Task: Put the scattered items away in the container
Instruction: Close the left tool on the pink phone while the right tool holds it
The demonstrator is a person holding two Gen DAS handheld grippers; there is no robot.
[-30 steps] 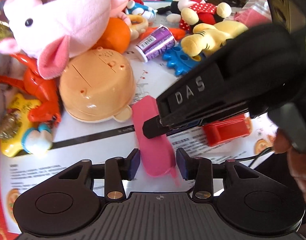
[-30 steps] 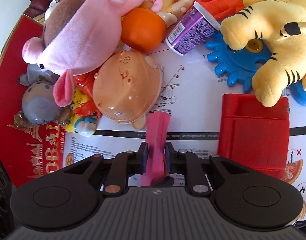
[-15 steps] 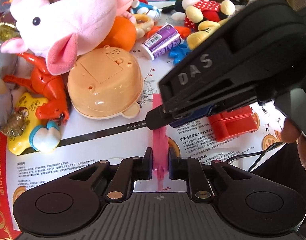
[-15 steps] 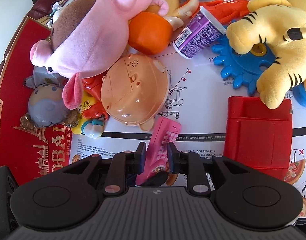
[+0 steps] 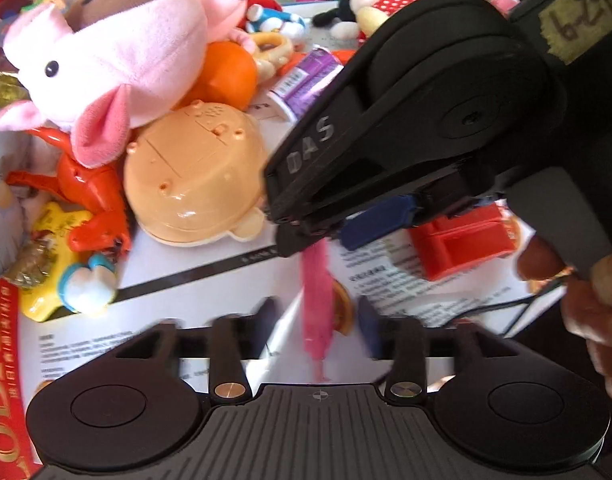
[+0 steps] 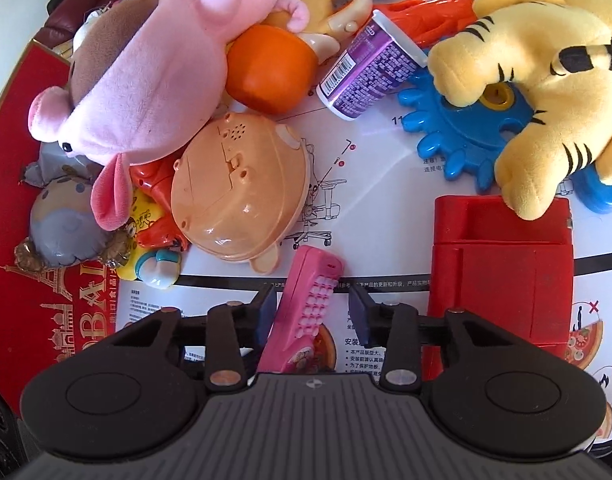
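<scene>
A pink toy phone [image 6: 306, 312] stands tilted on the printed paper sheet, keypad up in the right wrist view. My right gripper [image 6: 312, 312] straddles it; its jaws are opening and the right pad is clear of the phone. In the left wrist view the phone [image 5: 316, 304] shows edge-on between the blurred fingers of my left gripper [image 5: 318, 320], whose jaws are also opening with gaps on both sides. The right gripper [image 5: 306, 232] crosses that view from the upper right, just above the phone's top. A red plastic box [image 6: 502, 276] lies to the right.
Toys crowd the far side: a pink pig plush [image 6: 153, 64], a peach round toy [image 6: 237, 196], an orange ball [image 6: 269, 68], a purple cup [image 6: 370, 68], a blue gear [image 6: 462, 128] and a yellow tiger plush [image 6: 538, 80]. A hand [image 5: 594, 292] holds the right gripper's handle.
The right gripper was shut on the phone and has let go. The left gripper closed on it half a second ago and now stands open. The phone has turned its keypad up.
</scene>
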